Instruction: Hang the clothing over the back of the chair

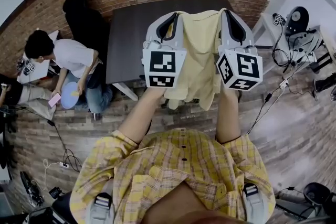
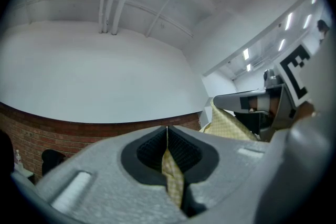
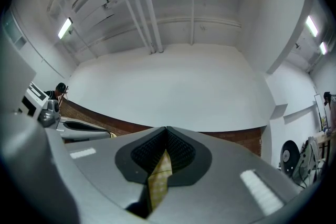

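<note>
Left hand-held gripper (image 1: 172, 19) and right hand-held gripper (image 1: 229, 14) each clamp the yellow shirt (image 1: 199, 60), which hangs lengthwise downward.

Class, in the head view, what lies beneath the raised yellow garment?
The yellow garment, pinched by the left gripper and right gripper, hangs over a dark table and plank floor. Whatever stands directly below it is covered.

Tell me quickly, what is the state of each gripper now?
Left gripper: closed on the yellow shirt, a fold pinched between its jaws.
Right gripper: closed on the same yellow shirt.
</note>
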Demonstrator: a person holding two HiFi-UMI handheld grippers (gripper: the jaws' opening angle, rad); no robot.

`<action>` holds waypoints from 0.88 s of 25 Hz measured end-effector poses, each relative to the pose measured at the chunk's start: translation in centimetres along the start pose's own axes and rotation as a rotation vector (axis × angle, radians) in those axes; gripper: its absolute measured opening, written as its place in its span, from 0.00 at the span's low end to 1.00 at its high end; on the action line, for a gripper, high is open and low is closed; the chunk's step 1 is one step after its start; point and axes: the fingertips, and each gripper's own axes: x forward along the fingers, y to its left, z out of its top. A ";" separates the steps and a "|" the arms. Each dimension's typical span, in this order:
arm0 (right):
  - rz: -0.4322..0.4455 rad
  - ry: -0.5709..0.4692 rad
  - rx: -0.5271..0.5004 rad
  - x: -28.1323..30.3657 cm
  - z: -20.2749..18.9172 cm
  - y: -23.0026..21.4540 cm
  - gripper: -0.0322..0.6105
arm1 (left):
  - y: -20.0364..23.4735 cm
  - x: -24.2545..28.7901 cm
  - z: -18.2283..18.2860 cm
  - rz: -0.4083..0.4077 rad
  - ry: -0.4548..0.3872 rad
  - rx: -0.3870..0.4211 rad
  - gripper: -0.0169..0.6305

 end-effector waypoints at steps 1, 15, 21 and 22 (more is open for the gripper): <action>-0.005 0.008 -0.015 0.4 -0.3 -0.1 0.06 | 0.1 0.4 -0.3 0.002 0.006 0.000 0.04; 0.011 0.092 -0.002 4.1 -4.9 -1.1 0.06 | 0.6 4.3 -4.2 0.025 0.086 -0.035 0.04; 0.011 0.114 0.025 5.0 -6.8 -1.3 0.06 | 0.7 5.1 -6.0 0.036 0.110 -0.066 0.04; 0.012 0.118 0.026 5.1 -7.1 -1.3 0.06 | 0.7 5.2 -6.4 0.037 0.114 -0.068 0.04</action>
